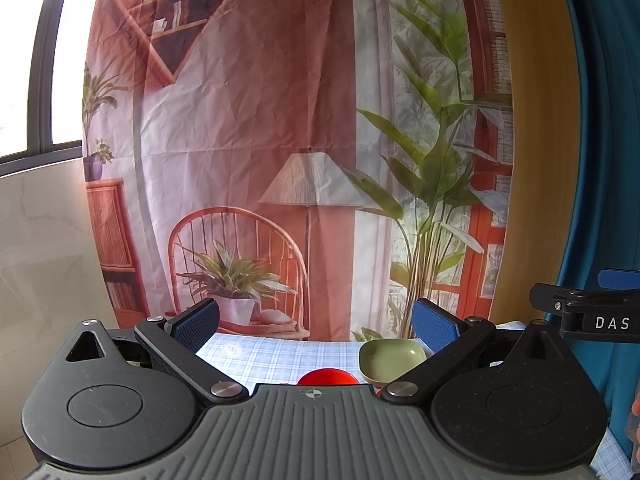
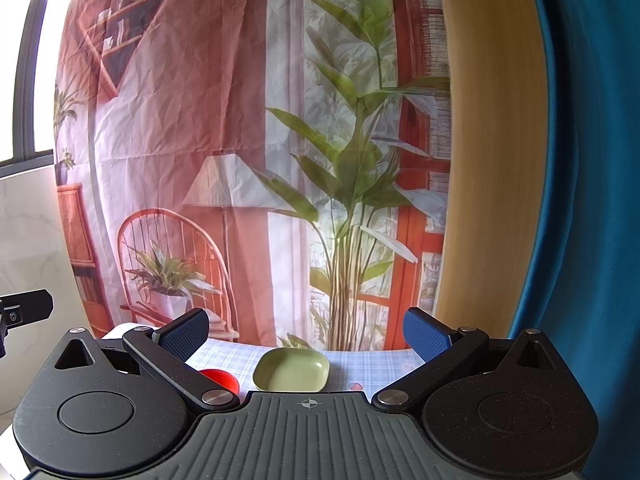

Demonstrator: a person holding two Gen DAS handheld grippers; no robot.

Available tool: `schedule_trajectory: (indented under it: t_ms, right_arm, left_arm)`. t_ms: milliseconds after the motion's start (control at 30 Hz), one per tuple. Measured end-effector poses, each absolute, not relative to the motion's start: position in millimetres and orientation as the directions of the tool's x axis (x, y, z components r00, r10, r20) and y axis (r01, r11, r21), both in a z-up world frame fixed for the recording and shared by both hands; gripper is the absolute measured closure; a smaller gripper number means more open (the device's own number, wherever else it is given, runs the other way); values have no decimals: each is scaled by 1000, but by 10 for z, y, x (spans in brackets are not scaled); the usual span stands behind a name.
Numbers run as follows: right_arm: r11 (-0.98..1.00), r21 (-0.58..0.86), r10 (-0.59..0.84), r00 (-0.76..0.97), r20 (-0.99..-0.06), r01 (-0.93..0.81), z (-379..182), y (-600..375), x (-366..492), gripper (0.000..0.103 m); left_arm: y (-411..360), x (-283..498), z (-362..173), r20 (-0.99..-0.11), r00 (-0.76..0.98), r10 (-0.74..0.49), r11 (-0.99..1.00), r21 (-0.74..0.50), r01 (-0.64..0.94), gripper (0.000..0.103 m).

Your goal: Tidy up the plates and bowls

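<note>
A green square bowl (image 1: 390,357) sits upright on the checked tablecloth (image 1: 260,354), with a red bowl (image 1: 327,377) beside it to the left, mostly hidden behind the gripper body. My left gripper (image 1: 316,322) is open and empty, held above and short of both bowls. In the right wrist view the green bowl (image 2: 291,370) lies straight ahead and the red bowl (image 2: 220,379) peeks out at its left. My right gripper (image 2: 306,334) is open and empty, above the table's near side. The right gripper's body (image 1: 588,314) shows at the left wrist view's right edge.
A printed fabric backdrop (image 1: 280,140) hangs right behind the table's far edge. A wooden panel (image 2: 492,160) and a blue curtain (image 2: 592,200) stand at the right. A window and white marble wall (image 1: 36,240) are at the left.
</note>
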State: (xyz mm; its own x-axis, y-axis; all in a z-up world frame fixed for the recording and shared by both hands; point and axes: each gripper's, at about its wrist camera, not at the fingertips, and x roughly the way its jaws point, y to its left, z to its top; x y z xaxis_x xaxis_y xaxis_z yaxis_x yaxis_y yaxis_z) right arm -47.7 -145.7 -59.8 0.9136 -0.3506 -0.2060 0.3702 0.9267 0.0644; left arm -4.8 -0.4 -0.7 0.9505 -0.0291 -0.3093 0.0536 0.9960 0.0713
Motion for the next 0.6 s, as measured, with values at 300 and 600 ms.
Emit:
schedule_trajectory:
  t_ms: [300, 600]
  right_arm:
    - [933, 74, -332, 921, -203, 353, -690, -1422, -448, 0]
    - [952, 141, -247, 956, -160, 270, -972, -1501, -356, 0]
  left_arm:
    - [31, -6, -37, -310, 950, -38, 997, 49, 56, 0]
    - [24, 100, -261, -336, 942, -14, 998, 58, 36, 0]
